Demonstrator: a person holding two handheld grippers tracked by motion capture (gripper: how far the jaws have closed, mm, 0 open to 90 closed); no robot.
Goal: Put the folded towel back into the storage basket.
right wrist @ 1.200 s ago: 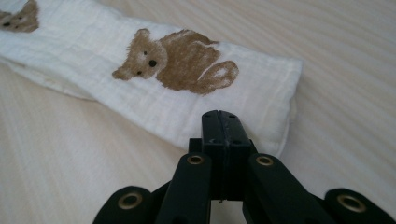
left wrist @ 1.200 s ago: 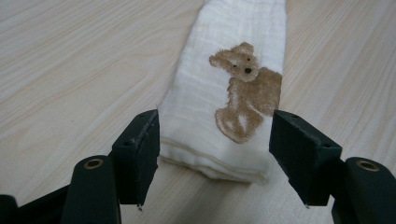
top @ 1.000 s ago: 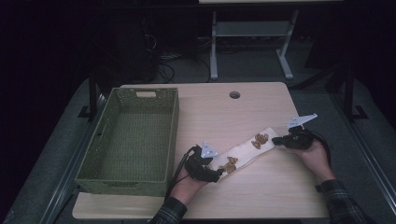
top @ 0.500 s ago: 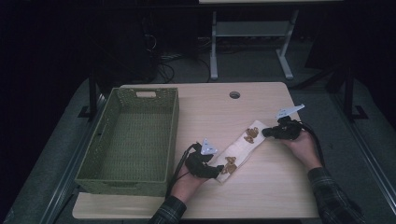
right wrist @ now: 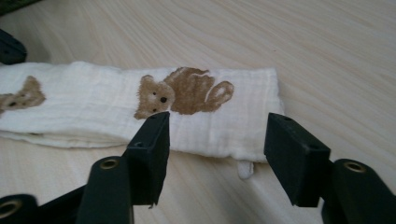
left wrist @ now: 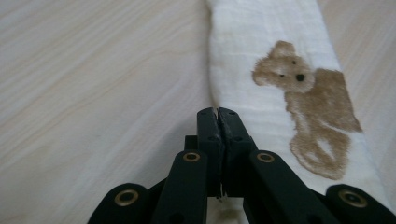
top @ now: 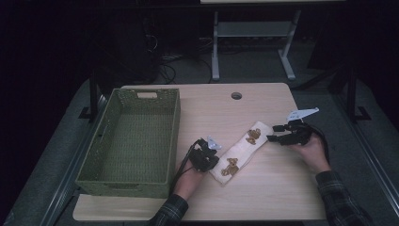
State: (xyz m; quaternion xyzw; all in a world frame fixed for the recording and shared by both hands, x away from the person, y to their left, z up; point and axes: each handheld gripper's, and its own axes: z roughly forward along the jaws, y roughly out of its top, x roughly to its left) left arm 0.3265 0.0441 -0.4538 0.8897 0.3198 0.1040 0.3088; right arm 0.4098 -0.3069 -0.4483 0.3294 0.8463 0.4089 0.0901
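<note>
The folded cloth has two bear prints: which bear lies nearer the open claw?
The bear at the far end of the cloth, beside the right claw. The other bear lies at the near end, by the left claw.

One bench, pale wood, with one round hole at its far edge. One green woven basket on the left side. One folded white cloth right of it, and count the printed brown bears on it: two, one bear near, one bear far. Two hand-held grippers in play, the left hand-held gripper at the cloth's near end and the right hand-held gripper at its far end. Two hands, two plaid sleeves.
</note>
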